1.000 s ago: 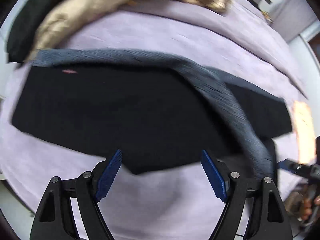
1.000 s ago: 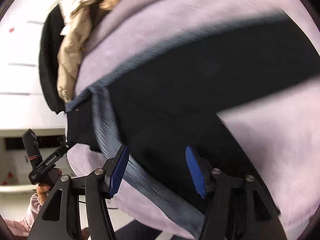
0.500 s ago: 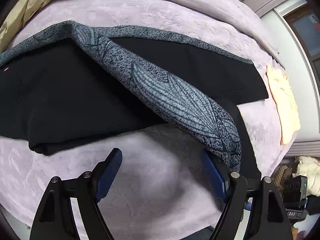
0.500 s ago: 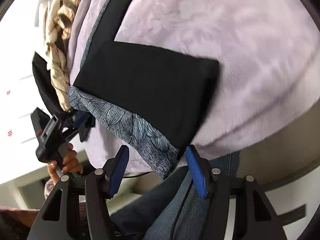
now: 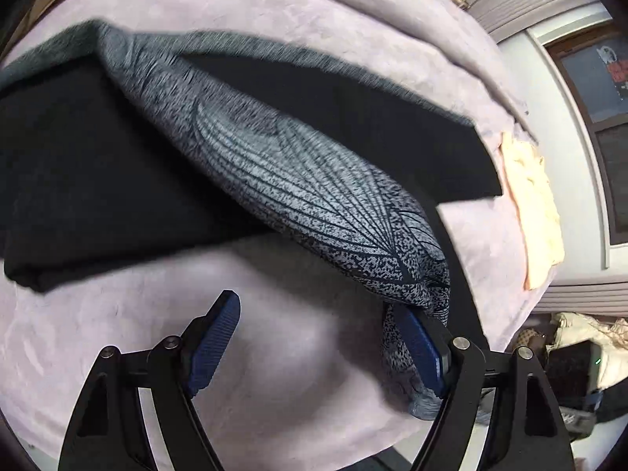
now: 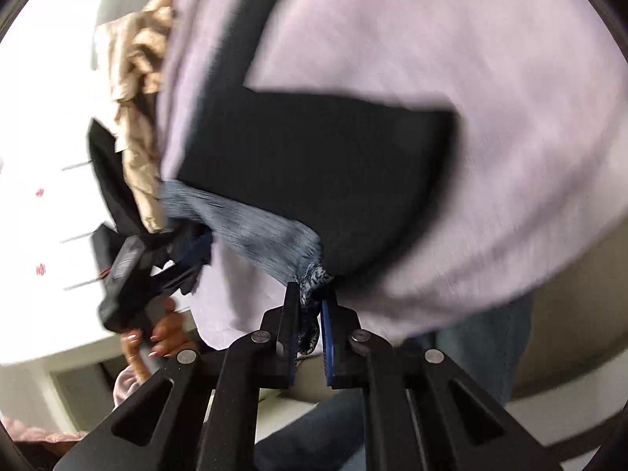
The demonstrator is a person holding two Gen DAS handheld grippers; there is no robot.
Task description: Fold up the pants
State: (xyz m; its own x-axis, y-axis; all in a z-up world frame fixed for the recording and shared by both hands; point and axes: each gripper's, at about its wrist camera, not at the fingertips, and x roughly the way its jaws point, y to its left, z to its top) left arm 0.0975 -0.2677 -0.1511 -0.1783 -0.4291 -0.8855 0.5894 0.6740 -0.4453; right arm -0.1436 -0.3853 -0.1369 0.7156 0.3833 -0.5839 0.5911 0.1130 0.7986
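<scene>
On the bed, over a lilac plush cover, the pants lie spread as a broad black shape, with a grey leaf-print panel running across them from 10 o'clock down to 4 o'clock in the left wrist view. That panel ends in a bunched corner at the near edge of the bed, probably because it is the free end that a fold must carry over. The right claw is pinched down on this corner: in its own view the blue pads stand narrow with a tuft of the print cloth squeezed between them at 12 o'clock of the fingers, so the corner is gripped, not just touched. The left claw stands wide with nothing between its pads; its right pad sits against the print cloth at 4 o'clock, while its left pad hangs over bare cover. I judge it is lined up to take the neighbouring hem, so that both corners rise together and the leg stays flat while it is laid over. In the right wrist view the left claw shows at 9 o'clock, held in a hand, near the same cloth edge. A tan garment lies bunched at 10 o'clock, clear of the pants, and a pale peach cloth rests at 3 o'clock on the bed's edge.
</scene>
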